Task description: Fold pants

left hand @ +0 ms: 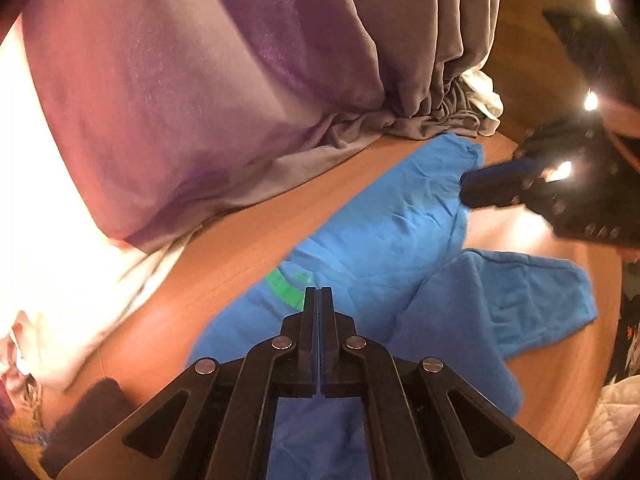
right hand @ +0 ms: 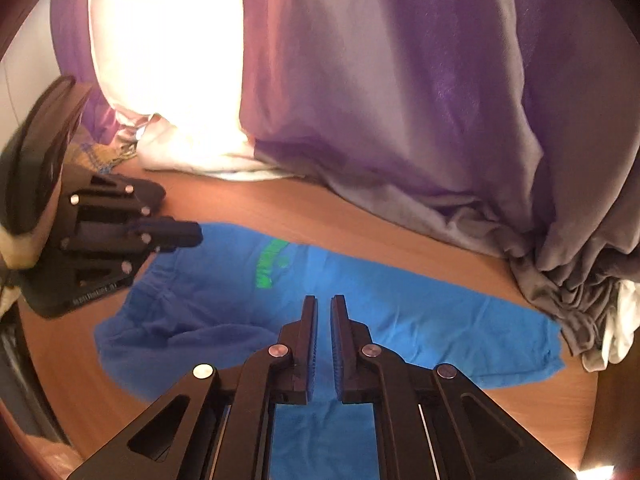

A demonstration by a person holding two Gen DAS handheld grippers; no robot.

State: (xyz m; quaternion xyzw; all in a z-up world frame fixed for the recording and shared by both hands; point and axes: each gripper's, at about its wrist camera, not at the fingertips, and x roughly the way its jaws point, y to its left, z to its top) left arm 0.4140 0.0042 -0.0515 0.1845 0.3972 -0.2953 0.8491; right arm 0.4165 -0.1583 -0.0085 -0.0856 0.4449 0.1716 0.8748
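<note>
Blue pants (left hand: 384, 236) with a green print (left hand: 286, 286) lie spread on a round wooden table (left hand: 256, 232); one leg runs toward the curtain, the other (left hand: 520, 292) angles right. My left gripper (left hand: 319, 292) is shut and empty above the waist area. My right gripper (right hand: 324, 300) is slightly open and empty above the pants (right hand: 400, 320). The right gripper also shows in the left wrist view (left hand: 476, 188) at the far leg's end. The left gripper shows in the right wrist view (right hand: 188, 234) over the waist end.
A purple-grey curtain (right hand: 400, 100) hangs along the table's far edge and bunches at its foot (left hand: 440, 116). White cloth (right hand: 208, 156) lies at the curtain's base. A quilted white item (left hand: 612, 412) sits past the table's right rim.
</note>
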